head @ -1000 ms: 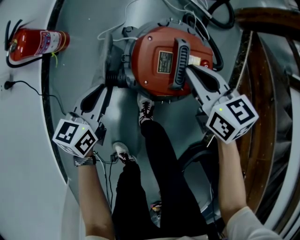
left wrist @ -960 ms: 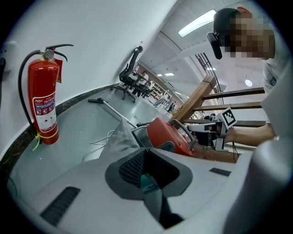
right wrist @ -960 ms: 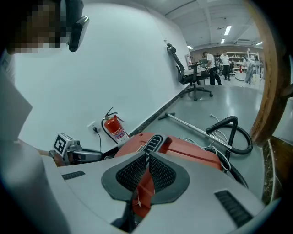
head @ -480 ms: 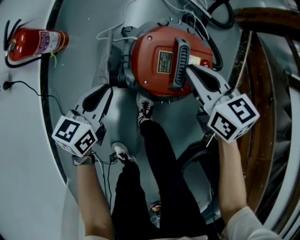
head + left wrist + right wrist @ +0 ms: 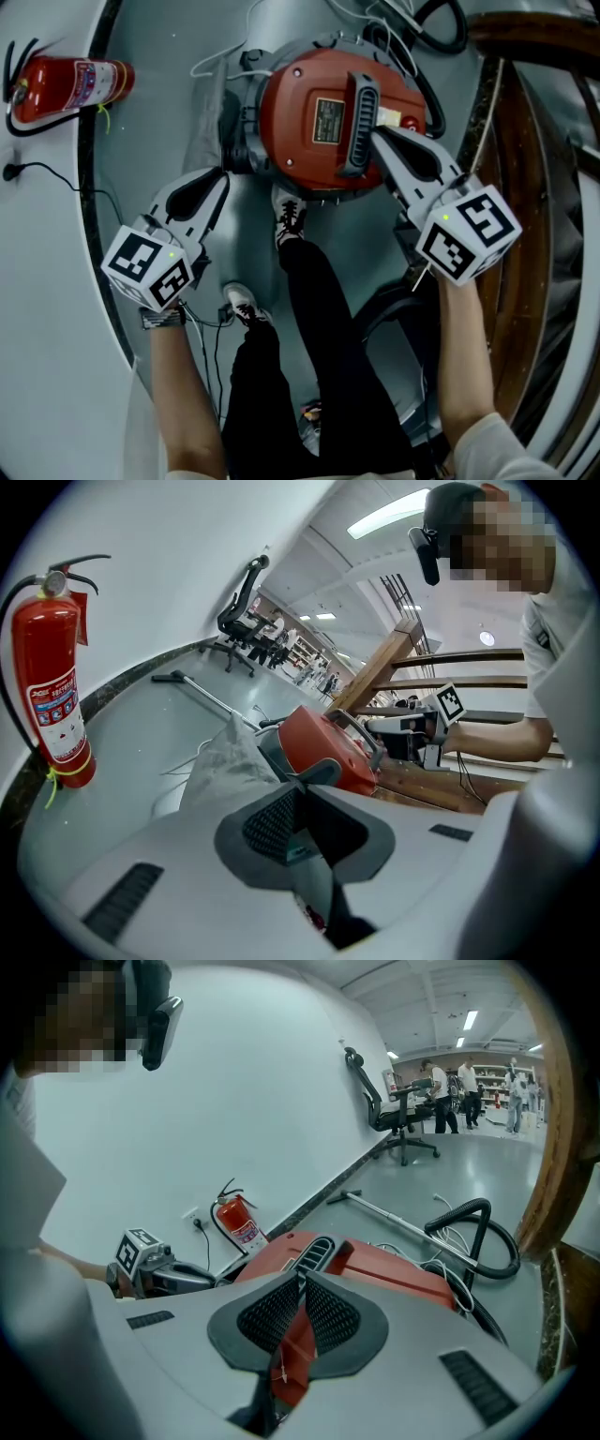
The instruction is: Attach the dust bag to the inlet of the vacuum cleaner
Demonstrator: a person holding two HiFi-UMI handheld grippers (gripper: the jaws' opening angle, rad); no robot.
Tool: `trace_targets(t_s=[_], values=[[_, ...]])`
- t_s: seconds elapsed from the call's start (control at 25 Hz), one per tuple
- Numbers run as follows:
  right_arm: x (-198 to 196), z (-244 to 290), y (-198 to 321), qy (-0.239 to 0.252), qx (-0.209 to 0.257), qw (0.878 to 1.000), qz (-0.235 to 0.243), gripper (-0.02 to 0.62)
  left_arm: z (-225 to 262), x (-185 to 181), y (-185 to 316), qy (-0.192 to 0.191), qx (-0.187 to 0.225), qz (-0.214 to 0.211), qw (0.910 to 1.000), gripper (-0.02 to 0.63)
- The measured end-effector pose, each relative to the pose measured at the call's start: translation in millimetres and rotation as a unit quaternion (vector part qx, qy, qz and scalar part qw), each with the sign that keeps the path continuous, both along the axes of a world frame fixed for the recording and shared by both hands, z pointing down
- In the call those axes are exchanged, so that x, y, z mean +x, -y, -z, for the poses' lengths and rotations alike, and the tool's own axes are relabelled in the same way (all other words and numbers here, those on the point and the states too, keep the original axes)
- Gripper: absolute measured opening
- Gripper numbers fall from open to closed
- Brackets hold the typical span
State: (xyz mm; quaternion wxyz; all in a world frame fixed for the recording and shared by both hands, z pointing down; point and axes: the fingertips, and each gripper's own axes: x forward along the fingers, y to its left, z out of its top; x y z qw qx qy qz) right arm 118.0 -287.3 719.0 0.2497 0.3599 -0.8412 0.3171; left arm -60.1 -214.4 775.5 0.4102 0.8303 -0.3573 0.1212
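The red vacuum cleaner (image 5: 314, 117) stood on the grey floor (image 5: 150, 122) in the upper middle of the head view, with its black handle (image 5: 361, 122) running across the lid. The dust bag (image 5: 206, 117), a pale and crumpled thing, lay on the floor just at the left of the vacuum, and its lower end reached the dark fitting (image 5: 239, 150) on the vacuum's left side; I could not tell whether it was really joined there. In the left gripper view the bag (image 5: 225, 757) rose just left of the red body. The left tool (image 5: 222, 174) was clenched, its jaws together with nothing between them, and its tip was near the dark fitting but apart from it. The right tool (image 5: 377, 134) was clenched too, the jaws almost closed with only a thin slit, and its tip lay against the right side of the handle. A red fire extinguisher (image 5: 70, 86) lay in the upper left corner. A black hose (image 5: 478, 1232) curled on the floor at the right of the right gripper view. One shoe (image 5: 289, 216) of the person stood just below the vacuum.
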Motion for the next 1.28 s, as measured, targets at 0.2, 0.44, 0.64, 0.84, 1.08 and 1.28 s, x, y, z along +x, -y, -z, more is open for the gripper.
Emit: trace_targets(t_s=[0.2, 0.44, 0.64, 0.84, 1.08, 1.28], values=[[-1, 0, 1, -0.004, 0.003, 1.000, 0.004, 0.032, -1, 6, -1, 0.006, -0.001, -0.030, 0.9995, 0.034], [0, 0, 0, -0.009, 0.005, 1.000, 0.001, 0.032, -2, 14, -6, -0.010, -0.011, -0.056, 0.9983, 0.034], [2, 0, 1, -0.008, 0.007, 1.000, -0.003, 0.031, -2, 17, -10, -0.013, -0.005, -0.037, 0.9992, 0.035], [2, -1, 2, -0.005, 0.001, 1.000, 0.000, 0.032, -3, 15, -8, 0.004, 0.005, -0.006, 1.0000, 0.044], [4, -1, 2, 0.001, 0.008, 1.000, -0.011, 0.031, -8, 11, -13, 0.042, 0.027, 0.054, 0.9973, 0.060], [4, 0, 1, -0.006, 0.006, 1.000, -0.006, 0.031, -9, 8, -21, 0.074, 0.023, 0.081, 0.9937, 0.061]])
